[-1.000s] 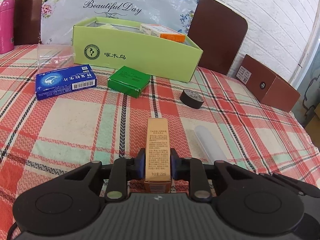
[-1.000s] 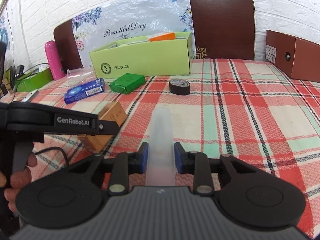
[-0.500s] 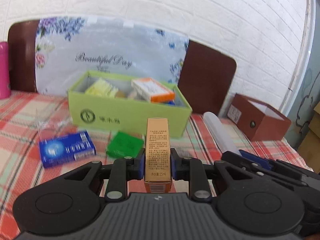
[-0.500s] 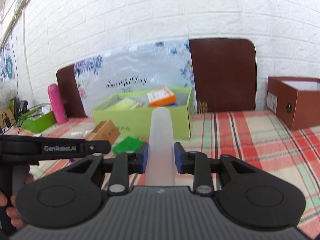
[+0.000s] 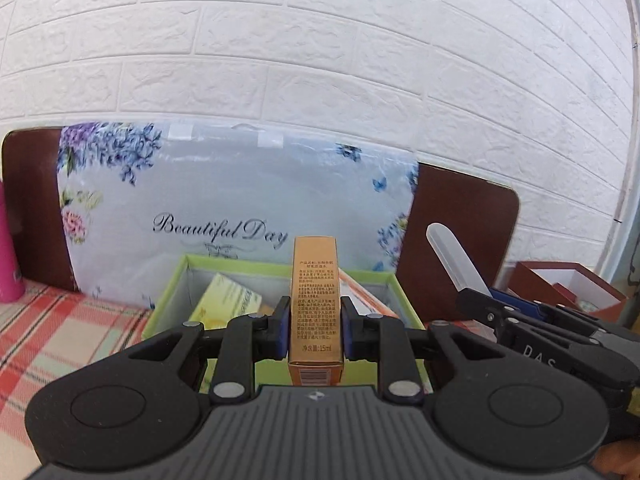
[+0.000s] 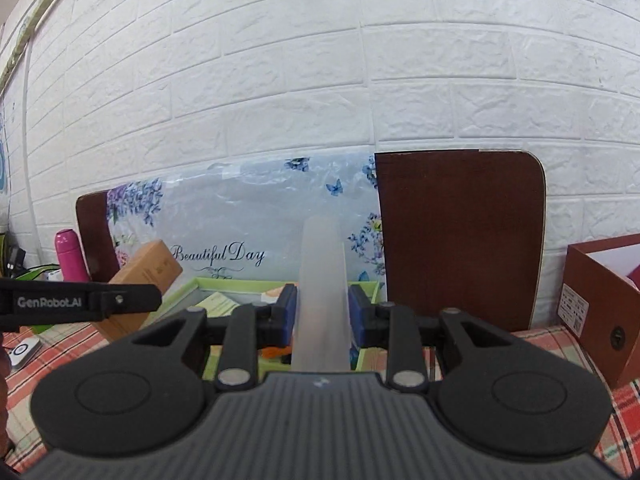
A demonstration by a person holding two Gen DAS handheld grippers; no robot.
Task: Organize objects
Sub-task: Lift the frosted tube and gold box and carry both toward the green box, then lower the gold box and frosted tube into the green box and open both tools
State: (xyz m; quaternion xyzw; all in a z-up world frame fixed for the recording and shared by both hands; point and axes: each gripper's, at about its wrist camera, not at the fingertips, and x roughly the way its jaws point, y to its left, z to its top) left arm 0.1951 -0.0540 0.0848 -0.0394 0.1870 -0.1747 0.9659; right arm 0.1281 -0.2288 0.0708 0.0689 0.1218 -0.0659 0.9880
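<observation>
One gold carton (image 5: 317,300) pinched in left claw (image 5: 316,330); one frosted tube (image 6: 320,300) pinched in right claw (image 6: 322,316). Both claws side by side, near level, over one green box (image 5: 168,292).

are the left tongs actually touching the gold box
Touching. The left wrist view shows the left tongs with both blue pads pressed flat against the sides of the gold box, with no gap on either side.

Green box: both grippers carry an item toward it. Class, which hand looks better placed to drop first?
Left, probably. The left gripper holds the gold carton right above the green box opening; the right gripper with the translucent tube sits nearer its right end.
</observation>
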